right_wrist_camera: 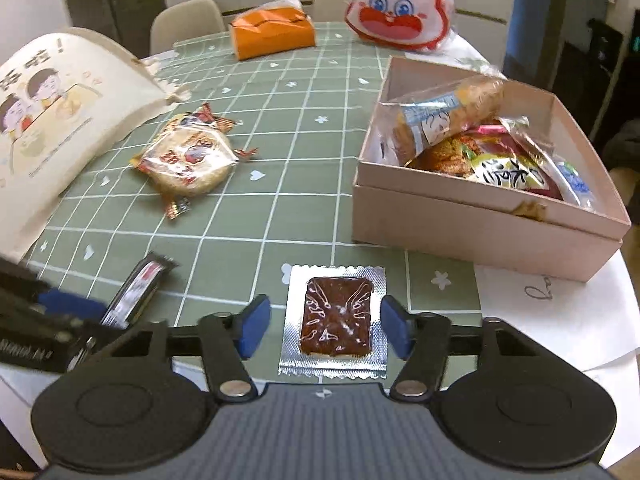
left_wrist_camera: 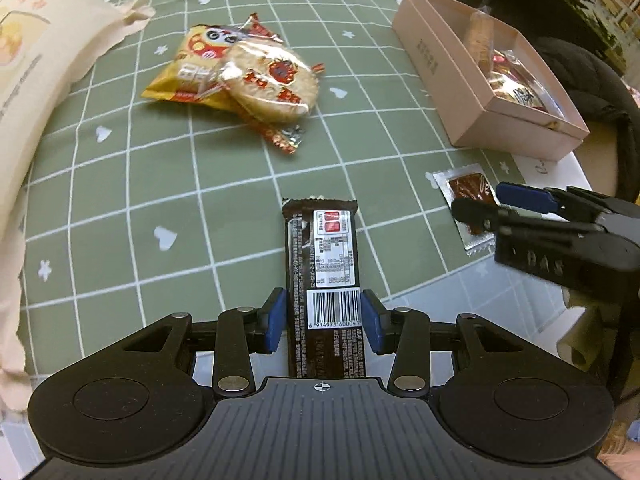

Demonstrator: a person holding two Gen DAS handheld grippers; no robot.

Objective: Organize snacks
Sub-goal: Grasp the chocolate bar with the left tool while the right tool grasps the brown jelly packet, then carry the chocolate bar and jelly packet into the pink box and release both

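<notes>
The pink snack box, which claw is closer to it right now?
Right. The right claw straddles the silver pouch just in front of the pink box; the left claw grips the chocolate bar farther off.

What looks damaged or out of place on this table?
The pink box has a torn, brown-stained spot on its near rim. The snacks inside lie piled at angles. On the cloth, the round rice cracker packs lie overlapped in a loose heap. Nothing looks spilled.
</notes>
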